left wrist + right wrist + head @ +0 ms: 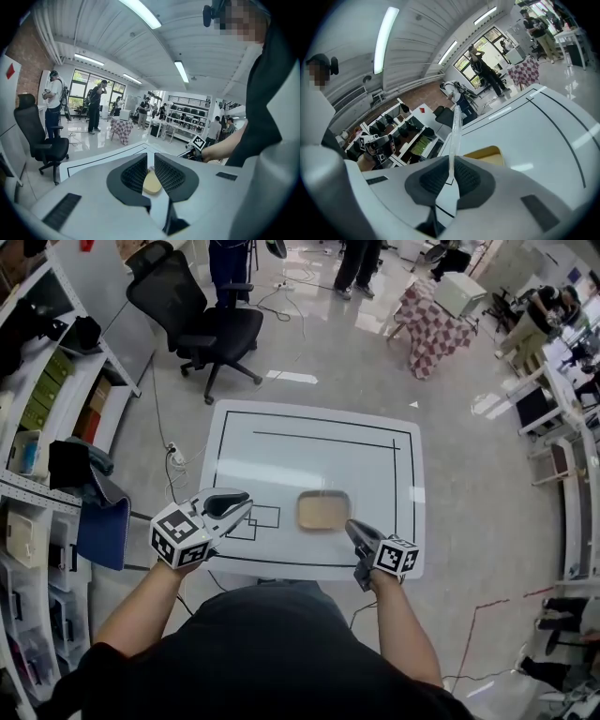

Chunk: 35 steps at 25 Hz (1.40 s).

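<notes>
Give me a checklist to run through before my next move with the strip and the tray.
1. Right gripper shut on the strip: ok, the jaws pinch its lower end.
2. Strip straight and in line with the jaws: ok, it sticks out well past the tips.
3. Left gripper free: ok, jaws a little apart with nothing between them.
4. Tray bare and flat on the table: ok, nothing lies in it.
5. Strip's far end apart from the tray: cannot tell, the head view does not show the strip.
</notes>
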### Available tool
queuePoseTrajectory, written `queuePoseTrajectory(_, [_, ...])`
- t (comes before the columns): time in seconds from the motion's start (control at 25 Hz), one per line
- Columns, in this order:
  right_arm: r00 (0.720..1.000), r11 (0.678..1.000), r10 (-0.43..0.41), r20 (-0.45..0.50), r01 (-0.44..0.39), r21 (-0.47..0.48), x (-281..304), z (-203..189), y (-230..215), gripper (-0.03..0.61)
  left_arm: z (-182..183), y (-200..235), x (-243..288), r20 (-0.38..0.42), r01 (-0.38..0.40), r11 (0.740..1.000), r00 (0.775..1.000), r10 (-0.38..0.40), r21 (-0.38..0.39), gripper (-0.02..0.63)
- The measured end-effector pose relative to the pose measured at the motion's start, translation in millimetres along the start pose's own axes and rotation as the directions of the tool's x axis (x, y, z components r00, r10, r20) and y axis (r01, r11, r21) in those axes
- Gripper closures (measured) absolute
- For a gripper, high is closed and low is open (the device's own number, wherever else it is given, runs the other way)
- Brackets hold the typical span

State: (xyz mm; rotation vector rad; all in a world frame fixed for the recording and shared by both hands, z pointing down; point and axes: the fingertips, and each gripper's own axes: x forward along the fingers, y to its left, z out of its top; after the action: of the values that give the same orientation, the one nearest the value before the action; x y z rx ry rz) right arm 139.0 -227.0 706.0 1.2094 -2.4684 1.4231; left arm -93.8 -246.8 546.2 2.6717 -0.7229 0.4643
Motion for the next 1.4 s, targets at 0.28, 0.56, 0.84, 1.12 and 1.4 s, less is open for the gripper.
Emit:
queuePoseTrajectory(0.28, [1.000, 0.998, 0.001, 0.031, 0.001, -0.057, -13.1, 27.5, 22.8, 0.529, 13.1, -4.9, -7.0, 0.021, 0.005, 1.000, 1.000, -0.005, 0.013, 0.551])
queuePoseTrajectory(0.56, [0.996, 0.995, 0.019, 0.092, -0.010, -0.097, -29.2, 62.6, 49.7, 0.529, 22.2, -7.8, -16.6, 0.039, -0.001, 1.000, 0.999, 0.001, 0.021, 0.551])
queuePoseTrajectory(0.84, [0.989, 0.987, 0.057, 0.137, -0.035, -0.157, -45.3, 91.4, 84.2, 0.529, 29.2, -12.4, -26.6, 0.062, -0.016, 1.000, 0.998, 0.015, 0.020, 0.551])
queuePoseTrajectory(1.12, [0.980, 0.976, 0.068, 0.188, -0.026, -0.217, -67.4, 117.3, 117.8, 0.528, 39.6, -11.3, -40.9, 0.084, -0.026, 0.999, 0.996, 0.024, 0.024, 0.551])
queuePoseTrajectory(1.4, [0.967, 0.972, 0.028, 0.252, 0.033, -0.235, -96.5, 139.4, 130.5, 0.529, 47.5, -11.6, -50.3, 0.105, -0.037, 0.999, 0.994, 0.035, 0.023, 0.551])
